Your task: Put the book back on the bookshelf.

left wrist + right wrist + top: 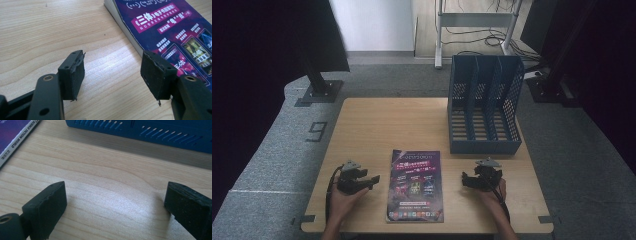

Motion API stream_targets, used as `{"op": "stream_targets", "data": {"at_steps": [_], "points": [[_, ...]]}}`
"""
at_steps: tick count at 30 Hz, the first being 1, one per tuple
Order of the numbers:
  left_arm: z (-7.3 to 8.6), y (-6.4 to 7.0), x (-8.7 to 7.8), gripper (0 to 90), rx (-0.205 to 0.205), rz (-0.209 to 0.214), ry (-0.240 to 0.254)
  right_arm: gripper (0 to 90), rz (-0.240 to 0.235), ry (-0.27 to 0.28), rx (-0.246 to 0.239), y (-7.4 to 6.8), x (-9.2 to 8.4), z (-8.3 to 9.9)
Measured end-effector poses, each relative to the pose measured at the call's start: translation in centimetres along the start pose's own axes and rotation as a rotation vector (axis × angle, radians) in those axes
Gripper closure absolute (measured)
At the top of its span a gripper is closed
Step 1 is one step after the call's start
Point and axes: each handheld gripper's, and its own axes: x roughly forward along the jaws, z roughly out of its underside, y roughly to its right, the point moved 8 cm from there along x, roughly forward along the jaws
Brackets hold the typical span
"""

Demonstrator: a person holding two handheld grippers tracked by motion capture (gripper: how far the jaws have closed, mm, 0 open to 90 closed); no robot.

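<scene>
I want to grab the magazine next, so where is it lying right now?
In the high view the magazine lies flat at the table's near edge, midway between the left gripper and right gripper, just in front of the blue file rack.

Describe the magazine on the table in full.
The magazine lies flat and closed on the wooden table, near the front edge, between the two grippers and touched by neither. Its glossy purple cover carries pink banners, white Chinese text and small pictures. It looks fairly thick, with pale page edges showing along one side.
</scene>
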Motion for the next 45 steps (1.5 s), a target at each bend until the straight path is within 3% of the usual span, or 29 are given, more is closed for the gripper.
{"op": "stream_targets", "data": {"at_steps": [10,16,26,33,45], "points": [[0.2,-0.4,0.4,32.4,-0.017,0.011,-0.017,6.1,-0.002,0.008,-0.005,0.0,-0.3,0.2],[0.1,-0.2,0.3,30.6,-0.001,0.026,-0.017,9.3,0.003,0.014,-0.003,-0.1,-0.5,0.3],[0.4,-0.3,0.7,30.2,-0.014,0.013,-0.042,12.3,0.0,0.021,-0.002,-0.2,-0.7,0.4],[0.6,-0.3,1.1,31.3,-0.025,0.008,-0.064,13.1,-0.048,0.023,-0.02,-1.0,-0.8,0.3],[0.5,-0.1,0.9,31.5,-0.028,0.009,-0.052,13.6,-0.098,0.101,-0.026,-2.7,-2.5,-1.6]]}}
